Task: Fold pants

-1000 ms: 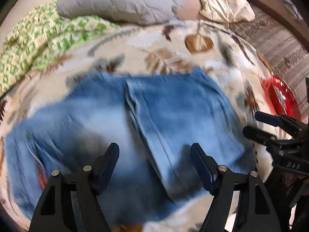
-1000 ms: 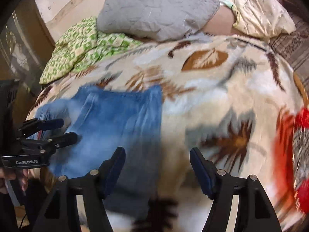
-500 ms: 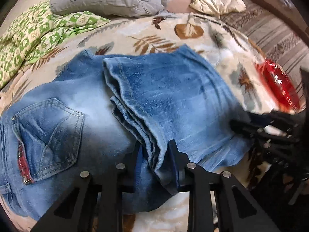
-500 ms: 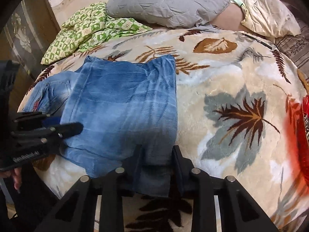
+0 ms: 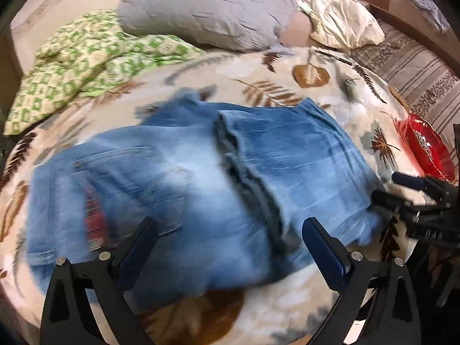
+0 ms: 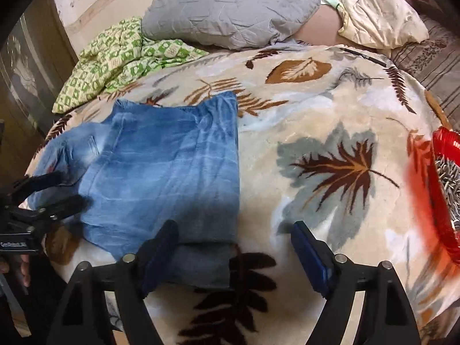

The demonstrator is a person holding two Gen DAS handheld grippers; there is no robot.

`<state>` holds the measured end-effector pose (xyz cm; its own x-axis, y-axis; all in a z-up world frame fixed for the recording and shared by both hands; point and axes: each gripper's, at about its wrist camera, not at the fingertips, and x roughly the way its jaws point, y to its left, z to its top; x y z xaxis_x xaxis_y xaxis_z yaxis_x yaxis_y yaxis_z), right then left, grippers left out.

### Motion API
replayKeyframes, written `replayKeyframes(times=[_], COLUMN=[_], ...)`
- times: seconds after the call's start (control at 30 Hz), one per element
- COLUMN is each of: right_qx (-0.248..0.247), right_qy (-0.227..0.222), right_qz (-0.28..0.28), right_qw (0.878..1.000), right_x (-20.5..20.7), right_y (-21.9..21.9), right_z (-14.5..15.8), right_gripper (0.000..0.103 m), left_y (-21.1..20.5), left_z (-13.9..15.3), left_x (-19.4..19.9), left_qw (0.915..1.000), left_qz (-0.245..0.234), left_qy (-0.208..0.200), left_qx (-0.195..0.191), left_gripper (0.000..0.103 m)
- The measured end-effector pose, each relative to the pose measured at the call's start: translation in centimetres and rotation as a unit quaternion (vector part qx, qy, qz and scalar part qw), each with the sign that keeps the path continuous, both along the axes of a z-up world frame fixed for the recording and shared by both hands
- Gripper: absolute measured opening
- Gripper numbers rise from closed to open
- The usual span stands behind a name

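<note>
Both tools, pinched on denim 0.5 s ago, now spread: left tool, right tool over folded jeans.

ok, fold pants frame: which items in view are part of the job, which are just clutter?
In the job:
- jeans, part-folded on the leaf-print blanket
- left gripper, open
- right gripper, open

Lying about:
- grey pillow
- green patterned cloth
- cream pillow
- red basket at the blanket's right edge
</note>
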<state>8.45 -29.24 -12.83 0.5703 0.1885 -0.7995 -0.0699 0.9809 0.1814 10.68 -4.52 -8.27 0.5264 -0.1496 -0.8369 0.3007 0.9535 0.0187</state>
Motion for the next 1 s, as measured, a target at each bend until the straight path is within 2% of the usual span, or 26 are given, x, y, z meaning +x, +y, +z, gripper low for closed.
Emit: replayKeyframes(times=[0.1,0.27,0.4,0.53,0.67,0.77,0.83,0.9,0.97,1.0], right_qx=[-0.006,-0.013,-0.017,-0.017,-0.028,-0.037,-0.039,-0.037,-0.033,-0.032], right_qy=[-0.015,-0.048,-0.059,-0.057,-0.053,-0.054,-0.054,-0.051,-0.051,-0.052], right_qz=[0.011,0.056,0.084,0.107,0.134,0.143,0.14,0.136,0.132,0.132], right_qw=[1.0,0.997,0.995,0.992,0.989,0.988,0.988,0.989,0.989,0.989], right_x=[-0.3,-0.1,0.8,1.4,1.2,1.0,1.1,1.3,1.4,1.4], right_y=[0.5,3.2,5.8,8.4,10.5,11.0,11.0,10.8,10.6,10.6], right_z=[1.3,4.1,5.2,5.2,4.8,4.7,4.7,4.7,4.8,4.9], right_gripper=[0.083,0.083,0.083,0.083,0.083,0.083,0.083,0.083,0.083,0.083], left_y=[3.1,10.5,15.9,20.3,22.5,22.7,22.4,21.5,20.5,20.0], left_z=[1.5,3.1,2.6,0.6,-1.5,-2.7,-3.5,-4.6,-4.1,-3.9], left_x=[-0.9,-1.5,-2.8,-3.6,-2.7,-1.3,-0.4,0.7,1.3,1.4], left_qw=[0.9996,0.9933,0.983,0.9706,0.9633,0.9607,0.9617,0.9646,0.9711,0.9753], left_qz=[0.024,0.11,0.177,0.231,0.253,0.249,0.239,0.225,0.202,0.181], left_qy=[-0.013,-0.012,-0.004,0.02,0.039,0.051,0.05,0.078,0.067,0.068], left_qx=[-0.005,-0.034,-0.048,-0.065,-0.08,-0.113,-0.125,-0.113,-0.107,-0.107], left_gripper=[0.1,0.1,0.1,0.1,0.1,0.1,0.1,0.099,0.08,0.061])
